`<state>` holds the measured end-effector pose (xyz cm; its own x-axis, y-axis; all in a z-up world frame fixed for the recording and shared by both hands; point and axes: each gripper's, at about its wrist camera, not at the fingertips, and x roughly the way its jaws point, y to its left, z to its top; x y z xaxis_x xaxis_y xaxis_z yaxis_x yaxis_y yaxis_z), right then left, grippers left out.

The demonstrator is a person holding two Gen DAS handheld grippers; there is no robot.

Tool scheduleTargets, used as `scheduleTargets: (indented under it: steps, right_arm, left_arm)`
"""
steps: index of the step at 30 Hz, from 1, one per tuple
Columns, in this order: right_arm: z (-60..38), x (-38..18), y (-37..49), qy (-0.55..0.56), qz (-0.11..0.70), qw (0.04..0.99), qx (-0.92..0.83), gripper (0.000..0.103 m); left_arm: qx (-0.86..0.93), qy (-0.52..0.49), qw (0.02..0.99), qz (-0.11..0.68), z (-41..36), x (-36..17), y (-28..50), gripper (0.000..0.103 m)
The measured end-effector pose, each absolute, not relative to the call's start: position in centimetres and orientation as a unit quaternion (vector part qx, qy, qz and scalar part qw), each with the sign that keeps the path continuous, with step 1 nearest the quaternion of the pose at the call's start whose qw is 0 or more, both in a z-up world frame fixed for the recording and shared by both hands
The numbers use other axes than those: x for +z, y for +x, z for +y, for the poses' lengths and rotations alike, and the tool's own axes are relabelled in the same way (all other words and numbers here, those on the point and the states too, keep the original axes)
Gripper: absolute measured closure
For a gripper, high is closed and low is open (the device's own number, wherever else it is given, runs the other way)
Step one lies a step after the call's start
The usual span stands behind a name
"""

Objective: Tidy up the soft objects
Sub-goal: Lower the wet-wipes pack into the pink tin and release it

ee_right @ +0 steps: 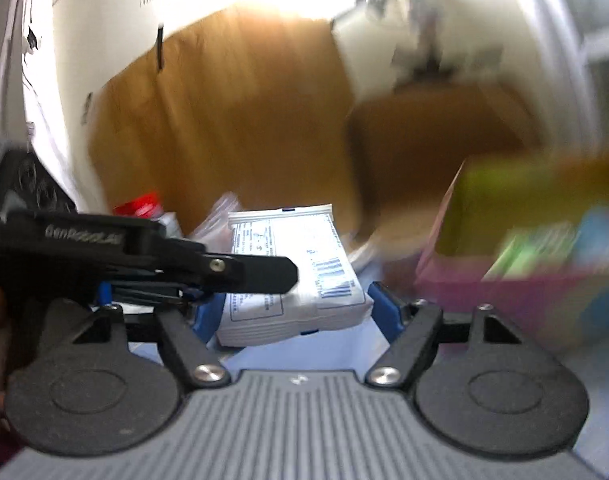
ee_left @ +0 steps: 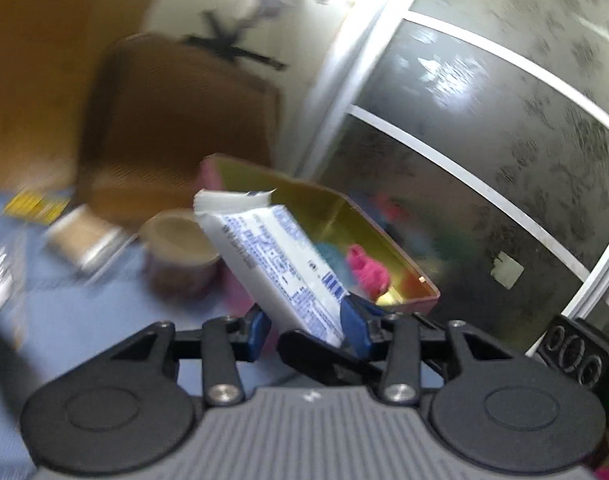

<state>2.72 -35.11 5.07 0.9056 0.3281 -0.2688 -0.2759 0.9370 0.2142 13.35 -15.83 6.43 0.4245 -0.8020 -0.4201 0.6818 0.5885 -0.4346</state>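
Note:
My left gripper (ee_left: 306, 326) is shut on a white soft packet with blue print (ee_left: 272, 260), held tilted above the blue table. Behind it stands a pink box with a yellow-green inside (ee_left: 332, 208) that holds pink (ee_left: 366, 270) and teal soft items. In the right wrist view the same packet (ee_right: 292, 272) sits between my right gripper's blue pads; my right gripper (ee_right: 300, 310) is open around it. The left gripper's black finger (ee_right: 240, 270) crosses in from the left over the packet. The pink box (ee_right: 516, 252) is blurred at the right.
A paper cup (ee_left: 182, 256) stands left of the box and another cup (ee_left: 84, 240) lies on its side. A brown cardboard box (ee_left: 176, 120) is behind them. A dark glass door (ee_left: 484, 140) is on the right. A red-lidded item (ee_right: 138, 204) sits beyond the packet.

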Motion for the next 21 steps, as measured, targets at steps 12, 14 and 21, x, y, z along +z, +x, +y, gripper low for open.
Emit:
scheduleTargets:
  steps: [12,14,21]
  right_arm:
    - [-43.5,2.2,12.7,0.0,0.211,0.976,-0.061,0.022]
    - [-44.2,2.3,11.6,0.035,0.198,0.978,-0.05,0.022]
    - [-42.7,3.2,6.6,0.073,0.13,0.989,-0.012,0.031]
  left_arm:
    - [-0.349,-0.026,0.883,0.311,-27.8,3.9,18.7,0.046]
    - [-0.356,-0.034,0.887,0.292,-25.8,4.3,17.7,0.046]
    - [-0.322,-0.04,0.912,0.25,-15.7,3.5,12.8,0.046]
